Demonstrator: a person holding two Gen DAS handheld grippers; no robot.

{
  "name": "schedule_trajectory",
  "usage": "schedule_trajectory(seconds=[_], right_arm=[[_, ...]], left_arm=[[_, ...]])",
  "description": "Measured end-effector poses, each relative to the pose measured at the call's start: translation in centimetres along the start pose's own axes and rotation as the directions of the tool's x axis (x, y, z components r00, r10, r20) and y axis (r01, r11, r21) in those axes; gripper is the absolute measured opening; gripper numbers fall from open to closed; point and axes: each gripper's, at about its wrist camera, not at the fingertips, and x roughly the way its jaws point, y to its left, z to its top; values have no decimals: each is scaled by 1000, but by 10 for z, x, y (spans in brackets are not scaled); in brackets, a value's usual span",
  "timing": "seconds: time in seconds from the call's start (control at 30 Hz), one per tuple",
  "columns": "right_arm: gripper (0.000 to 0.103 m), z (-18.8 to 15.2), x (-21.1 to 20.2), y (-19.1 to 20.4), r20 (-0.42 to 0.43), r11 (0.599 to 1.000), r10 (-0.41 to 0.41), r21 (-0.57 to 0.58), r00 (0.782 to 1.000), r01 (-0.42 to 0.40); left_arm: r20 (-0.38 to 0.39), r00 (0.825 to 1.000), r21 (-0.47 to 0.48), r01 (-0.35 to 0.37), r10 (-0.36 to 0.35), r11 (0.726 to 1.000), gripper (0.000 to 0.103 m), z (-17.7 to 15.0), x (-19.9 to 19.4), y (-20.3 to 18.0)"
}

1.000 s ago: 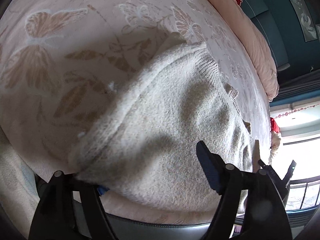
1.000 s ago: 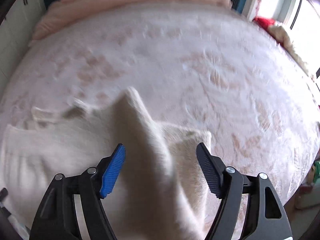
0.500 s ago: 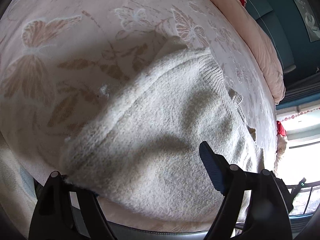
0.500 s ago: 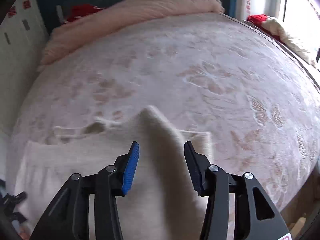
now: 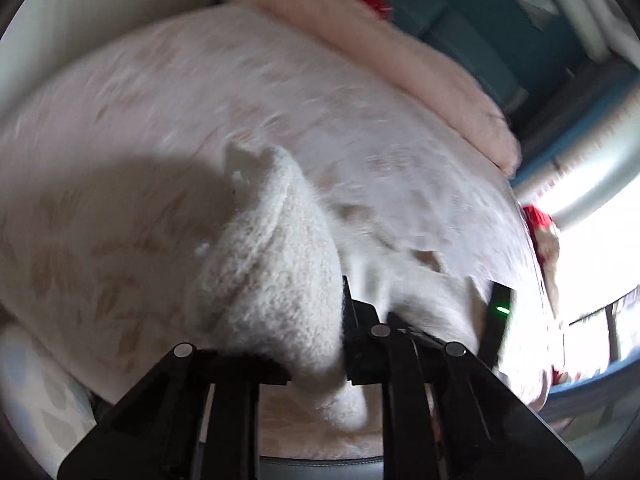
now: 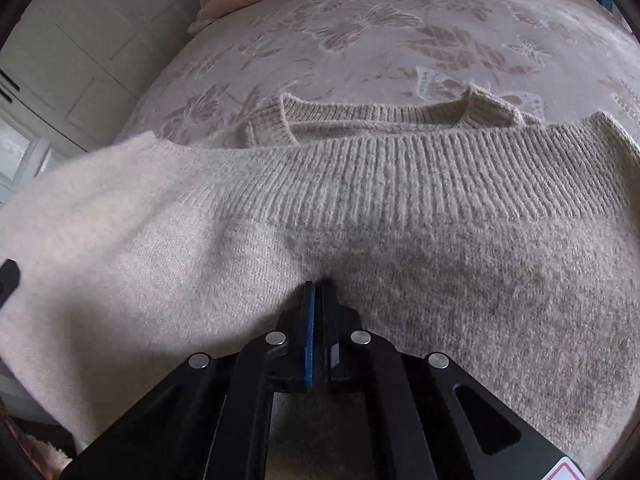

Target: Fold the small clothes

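The cream knitted wool sweater (image 6: 400, 208) lies on the pale butterfly-patterned bedspread (image 6: 400, 32), its ribbed band toward twelve o'clock. The right gripper (image 6: 318, 292) has its jaws fully together, pinching the knit at six o'clock. The left gripper (image 5: 316, 320) is closing, a lifted bunch of sweater (image 5: 276, 264) clamped between its narrow jaws.

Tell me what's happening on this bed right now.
A person is folding a cream knit sweater on a butterfly-print bedspread, a handheld gripper in each hand. The right gripper is shut on a pinch of the knit, just below the ribbed band. The left gripper is closing on a bunched-up part of the sweater, which is pulled up off the bed. A pink blanket lies along the far edge.
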Motion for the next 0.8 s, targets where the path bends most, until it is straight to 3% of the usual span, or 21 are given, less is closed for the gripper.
schedule_trajectory(seconds=[0.07, 0.17, 0.27, 0.37, 0.4, 0.43, 0.47, 0.5, 0.53, 0.57, 0.63, 0.73, 0.8], right_arm=[[1, -1, -18, -16, 23, 995, 80, 62, 997, -81], [6, -15, -67, -51, 138, 975, 130, 162, 982, -152], [12, -46, -127, -101, 243, 955, 79, 261, 967, -144], [17, -77, -166, -150, 265, 936, -19, 343, 964, -76], [20, -87, -176, -164, 256, 930, -56, 364, 965, -43], [28, -95, -183, -173, 248, 925, -82, 378, 965, -18], [41, -103, -189, -179, 242, 919, -107, 393, 965, 3], [46, -110, -195, -183, 247, 915, -115, 404, 962, 6], [55, -117, -203, -185, 263, 913, -111, 408, 958, -6], [61, -119, -206, -186, 276, 915, -98, 404, 956, -23], [65, -120, -211, -181, 304, 924, -46, 375, 951, -75], [74, -107, -195, -163, 307, 924, 68, 340, 949, -176], [77, -95, -178, -150, 265, 928, 79, 334, 961, -168]], left_arm=[[17, 999, 104, 45, -47, 994, 15, 2, -9, -45], [-9, 991, 241, 131, -133, 962, 15, -6, -10, -119], [-55, 988, 385, 157, -147, 909, 17, -30, 7, -188], [-168, 983, 452, 149, -80, 880, 23, -70, 58, -222], [-215, 975, 466, 146, -48, 873, 23, -84, 75, -226], [-252, 967, 463, 149, -31, 874, 23, -97, 85, -225], [-280, 959, 453, 163, -34, 876, 23, -109, 88, -223], [-304, 950, 451, 210, -71, 867, 25, -123, 83, -219], [-294, 952, 482, 226, -87, 846, 35, -135, 72, -216], [-270, 959, 517, 216, -82, 828, 54, -142, 62, -213], [-188, 981, 592, 155, -52, 791, 77, -155, 37, -202], [-68, 998, 648, 39, 6, 761, 81, -160, 8, -171], [-51, 996, 651, -27, 79, 758, 81, -151, 9, -152]])
